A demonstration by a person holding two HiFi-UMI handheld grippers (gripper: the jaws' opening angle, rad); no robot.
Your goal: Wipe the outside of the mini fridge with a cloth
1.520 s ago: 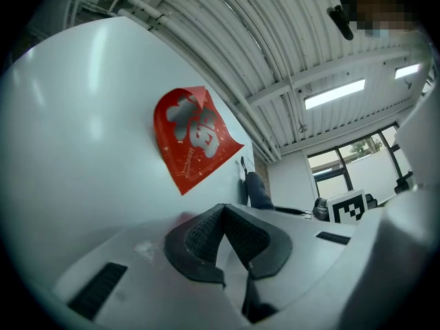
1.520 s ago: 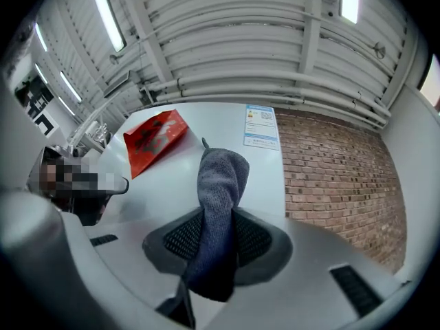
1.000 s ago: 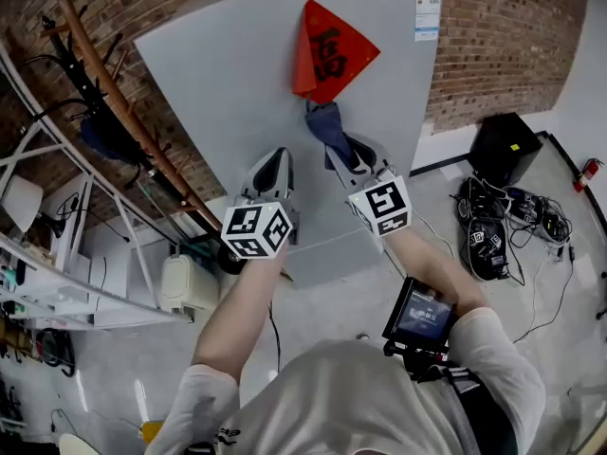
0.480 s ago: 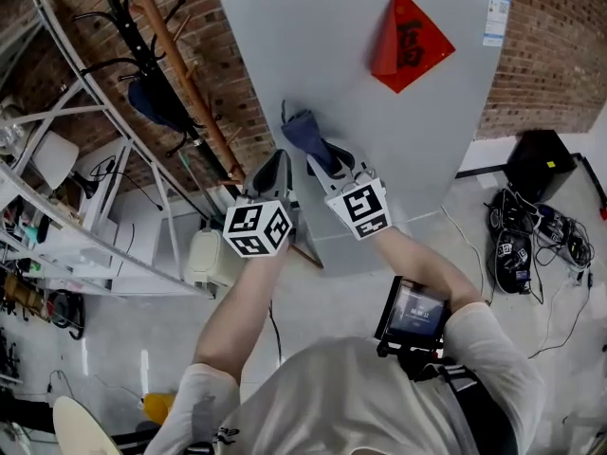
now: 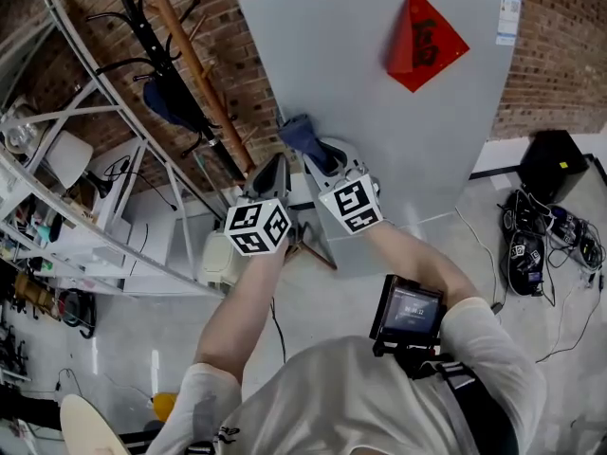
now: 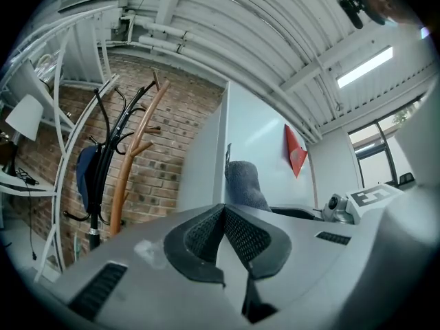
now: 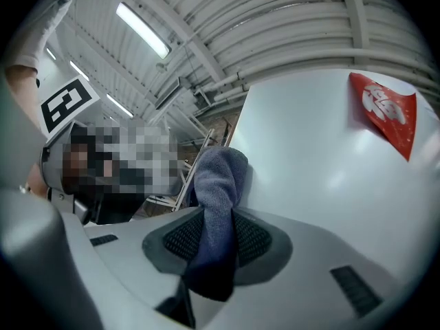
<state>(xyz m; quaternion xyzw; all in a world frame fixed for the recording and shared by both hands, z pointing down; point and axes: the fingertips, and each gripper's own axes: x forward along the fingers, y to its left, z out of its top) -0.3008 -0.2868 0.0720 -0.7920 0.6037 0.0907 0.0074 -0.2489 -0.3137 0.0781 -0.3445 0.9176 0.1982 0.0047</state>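
The pale grey fridge [image 5: 379, 112] fills the upper middle of the head view, with a red paper square [image 5: 424, 43] stuck on its door. My right gripper [image 5: 313, 154] is shut on a blue-grey cloth [image 5: 298, 133], and the cloth presses against the door near its left edge. In the right gripper view the cloth [image 7: 218, 191] runs up between the jaws and touches the fridge door [image 7: 330, 177]. My left gripper [image 5: 269, 173] hovers just left of the right one, shut and empty; in its own view the pads [image 6: 237, 236] meet and the cloth [image 6: 242, 184] shows beyond.
A wooden coat stand [image 5: 194, 64] with a dark bag leans against the brick wall left of the fridge. A white metal rack [image 5: 85, 188] stands at far left. A black box [image 5: 553, 164] and tangled cables [image 5: 541, 245] lie on the floor at right. A sticker [image 5: 508, 12] marks the fridge's top right corner.
My right gripper has carried the cloth leftward across the fridge door, from below the red paper to near the door's left edge. The head view has swung along with it. The left gripper stayed shut.
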